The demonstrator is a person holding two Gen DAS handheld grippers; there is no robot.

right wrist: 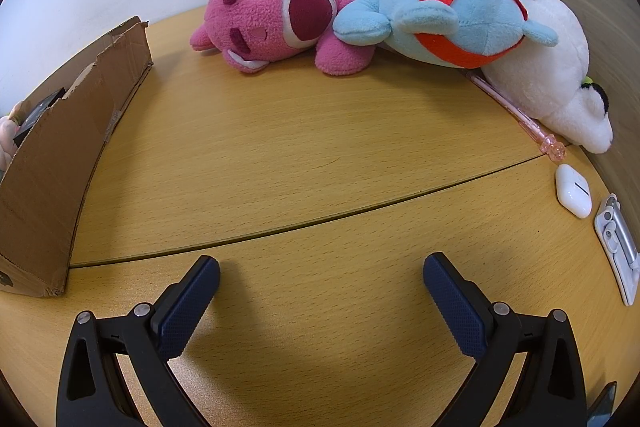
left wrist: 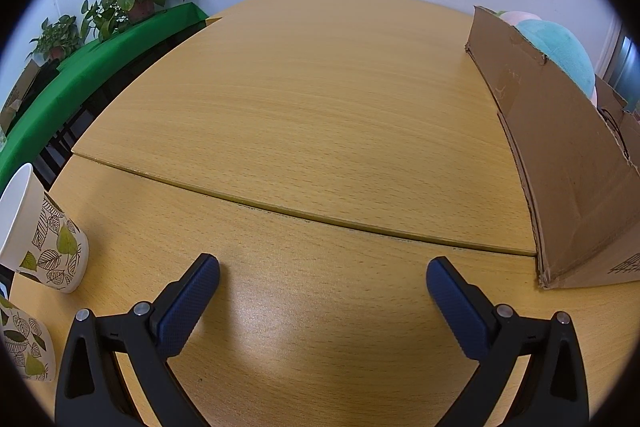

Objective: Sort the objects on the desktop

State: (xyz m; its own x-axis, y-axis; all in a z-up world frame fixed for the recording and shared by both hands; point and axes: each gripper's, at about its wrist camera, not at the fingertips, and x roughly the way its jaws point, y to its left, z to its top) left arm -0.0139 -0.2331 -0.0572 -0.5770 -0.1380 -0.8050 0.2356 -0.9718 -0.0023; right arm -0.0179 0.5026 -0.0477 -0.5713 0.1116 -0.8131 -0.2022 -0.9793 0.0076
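pink plush bear [right wrist: 276, 17] lying lengthwise across far surface [right wrist: 304, 163], well ahead of right gripper [right wrist: 320, 291], left gripper [left wrist: 322, 293] facing bare wood beside cardboard box [left wrist: 560, 155], both jaws apart, empty.

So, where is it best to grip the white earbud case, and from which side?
Grip the earbud case across its narrow width, coming from above with the right gripper, open now. It lies flat on the table with its long axis running away from the camera. The pink pen tip is just beyond it and a white clip lies beside it, so probably approach from the near side.
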